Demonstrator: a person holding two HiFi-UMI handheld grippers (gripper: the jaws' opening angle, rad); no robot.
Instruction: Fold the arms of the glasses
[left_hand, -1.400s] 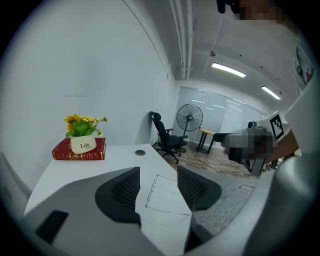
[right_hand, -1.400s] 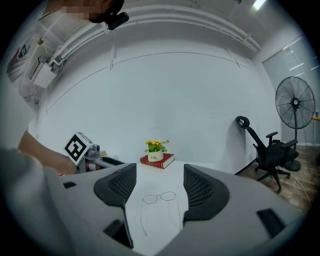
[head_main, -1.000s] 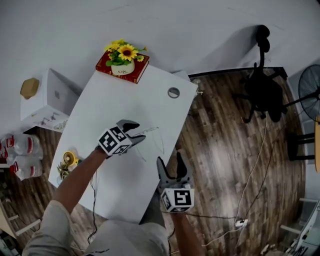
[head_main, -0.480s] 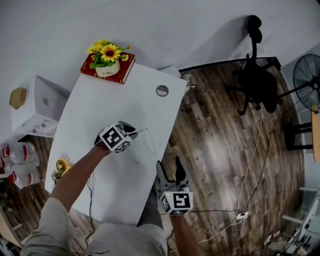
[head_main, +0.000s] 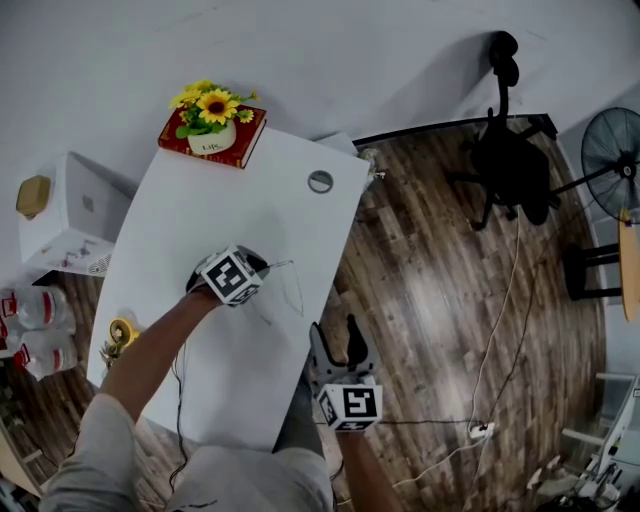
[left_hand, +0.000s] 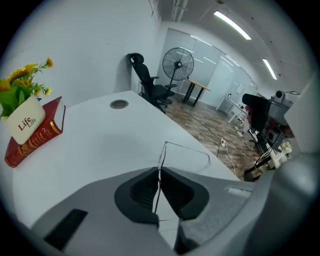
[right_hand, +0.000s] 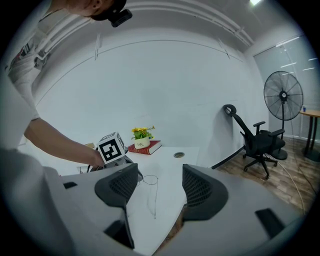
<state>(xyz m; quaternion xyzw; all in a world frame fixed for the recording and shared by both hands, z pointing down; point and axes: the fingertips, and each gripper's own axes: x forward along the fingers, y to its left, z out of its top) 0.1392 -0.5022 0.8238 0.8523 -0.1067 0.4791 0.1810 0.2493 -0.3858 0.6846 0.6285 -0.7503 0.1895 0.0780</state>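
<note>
My left gripper (head_main: 262, 267): jaws just closed, pinching glasses (right_hand: 150, 179) near desk (head_main: 220, 200) right edge. My right gripper (head_main: 335, 335): jaws wide, empty, by near right corner.

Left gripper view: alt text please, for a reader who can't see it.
The left tongs are shut on thin wire-framed glasses on a white desk. A red book with a sunflower pot sits at left; an office chair and fan stand beyond.
</note>
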